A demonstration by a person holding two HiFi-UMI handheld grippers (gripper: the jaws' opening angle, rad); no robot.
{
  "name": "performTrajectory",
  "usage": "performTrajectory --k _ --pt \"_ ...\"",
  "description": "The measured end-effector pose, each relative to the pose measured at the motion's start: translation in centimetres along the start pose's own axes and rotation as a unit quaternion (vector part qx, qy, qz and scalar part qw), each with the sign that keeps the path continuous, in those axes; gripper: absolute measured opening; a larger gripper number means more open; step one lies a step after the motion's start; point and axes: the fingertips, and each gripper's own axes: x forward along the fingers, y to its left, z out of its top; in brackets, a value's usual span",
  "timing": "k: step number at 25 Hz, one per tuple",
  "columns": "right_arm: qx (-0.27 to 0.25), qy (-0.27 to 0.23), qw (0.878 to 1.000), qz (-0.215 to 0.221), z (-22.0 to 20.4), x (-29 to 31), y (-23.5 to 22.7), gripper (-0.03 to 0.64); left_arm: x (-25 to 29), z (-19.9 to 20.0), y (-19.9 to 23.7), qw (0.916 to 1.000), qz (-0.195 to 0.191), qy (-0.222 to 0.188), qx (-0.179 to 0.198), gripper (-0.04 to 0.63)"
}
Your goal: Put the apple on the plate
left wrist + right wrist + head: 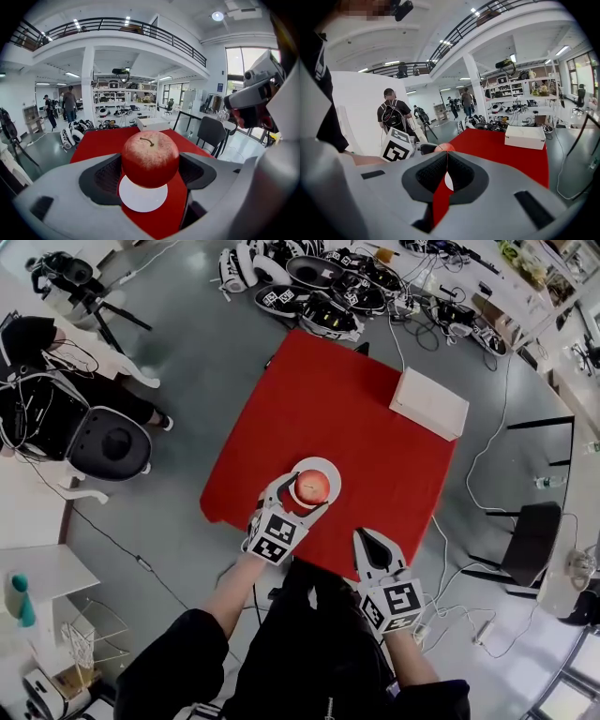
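A red apple (312, 487) with a short stem sits between the jaws of my left gripper (302, 487), which is shut on it. In the left gripper view the apple (150, 158) hangs just above a small white plate (142, 196) on the red table. From the head view the plate (327, 468) shows as a white rim around the apple, near the table's front edge. My right gripper (376, 549) is shut and empty at the front edge, right of the left one. In the right gripper view its jaws (446, 177) meet, with the apple (445, 147) beyond.
A red table (347, 418) carries a white box (429, 403) at its far right corner. Several headsets and cables (319, 287) lie on the floor behind it. A black chair (530, 540) stands to the right. A seated person (37, 399) is at left.
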Motion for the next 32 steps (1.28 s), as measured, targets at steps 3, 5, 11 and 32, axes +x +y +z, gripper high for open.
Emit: performTrajectory --k 3,5,11,32 --pt "0.006 0.001 1.0 -0.005 -0.2 0.4 -0.3 0.012 1.5 -1.3 0.7 0.9999 0.001 0.012 0.008 0.383" --pt "0.009 0.004 1.0 -0.009 -0.3 0.4 -0.7 0.012 2.7 -2.4 1.0 0.9998 0.006 0.017 0.005 0.383" --pt "0.01 0.013 1.0 -0.017 -0.8 0.6 -1.7 0.011 5.6 -4.9 1.7 0.9993 0.017 0.032 0.0 0.383" --pt "0.025 0.042 0.998 -0.03 -3.2 -0.1 -3.5 0.011 10.7 -10.9 2.0 0.9963 0.02 0.081 0.017 0.383"
